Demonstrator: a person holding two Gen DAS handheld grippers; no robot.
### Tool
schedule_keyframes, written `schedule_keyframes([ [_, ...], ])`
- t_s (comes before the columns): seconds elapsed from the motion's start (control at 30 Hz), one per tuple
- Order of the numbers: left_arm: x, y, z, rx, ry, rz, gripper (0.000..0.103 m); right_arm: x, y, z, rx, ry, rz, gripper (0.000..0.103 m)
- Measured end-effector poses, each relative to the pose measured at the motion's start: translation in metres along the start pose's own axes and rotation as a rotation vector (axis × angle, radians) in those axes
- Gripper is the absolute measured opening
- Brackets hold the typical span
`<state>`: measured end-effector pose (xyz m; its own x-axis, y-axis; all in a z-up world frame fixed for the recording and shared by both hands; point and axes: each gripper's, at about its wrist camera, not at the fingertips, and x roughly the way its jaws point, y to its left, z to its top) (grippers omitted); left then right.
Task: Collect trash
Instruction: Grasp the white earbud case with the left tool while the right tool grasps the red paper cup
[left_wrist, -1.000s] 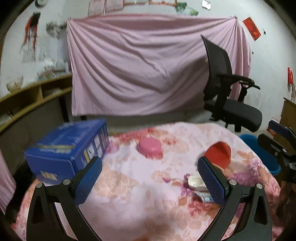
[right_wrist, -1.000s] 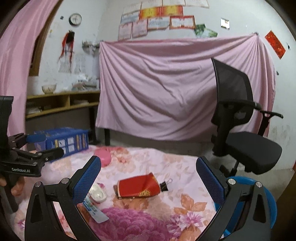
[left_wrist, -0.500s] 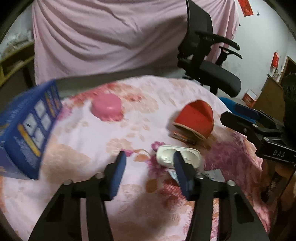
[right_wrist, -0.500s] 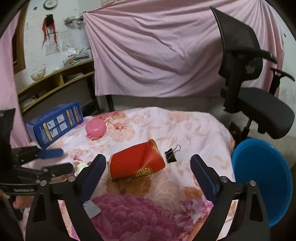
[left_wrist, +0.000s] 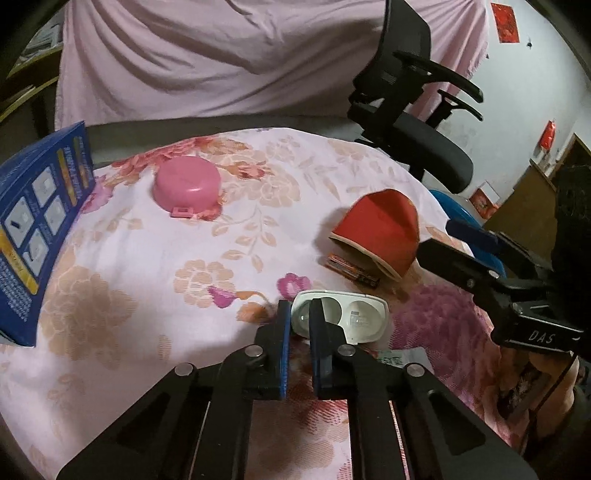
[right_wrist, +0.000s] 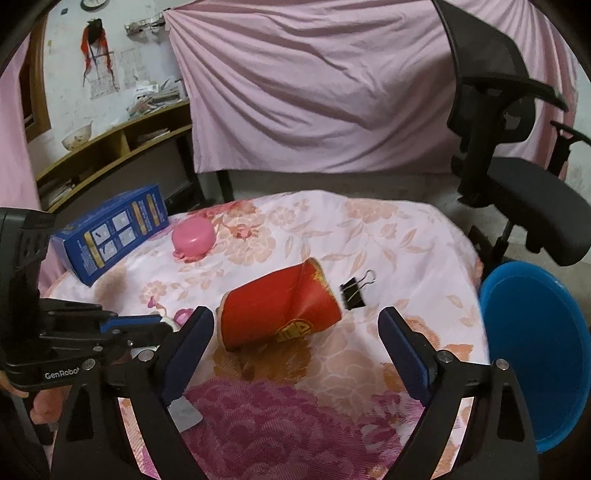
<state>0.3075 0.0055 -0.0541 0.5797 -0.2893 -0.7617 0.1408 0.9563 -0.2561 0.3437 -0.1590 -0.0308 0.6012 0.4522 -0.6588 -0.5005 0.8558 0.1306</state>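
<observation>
left gripper (left_wrist: 299, 314) pinches white tray (left_wrist: 354, 319) rim; hidden right-view.

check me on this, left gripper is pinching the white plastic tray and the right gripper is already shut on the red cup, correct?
Not quite. The right gripper is open: in the right wrist view its jaws stand wide apart, near the red cup lying on its side, not closed on it. The left gripper is indeed pinching the white plastic tray, by its rim.
</observation>
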Motion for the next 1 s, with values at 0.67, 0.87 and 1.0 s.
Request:
schedule_keyframes([
  [0.67, -0.01, 0.022, 0.006, -0.061, -0.061, 0.167, 0.006, 0.036, 0.011, 0.004, -0.057, 0.153, 0.007, 0.068],
  [0.87, -0.014, 0.015, 0.005, -0.054, -0.081, 0.191, 0.005, 0.038, 0.006, 0.004, -0.021, 0.163, 0.054, 0.043],
  [1.0, -0.018, 0.011, 0.005, -0.047, -0.09, 0.204, 0.004, 0.034, 0.004, 0.003, -0.003, 0.15, 0.075, 0.036],
])
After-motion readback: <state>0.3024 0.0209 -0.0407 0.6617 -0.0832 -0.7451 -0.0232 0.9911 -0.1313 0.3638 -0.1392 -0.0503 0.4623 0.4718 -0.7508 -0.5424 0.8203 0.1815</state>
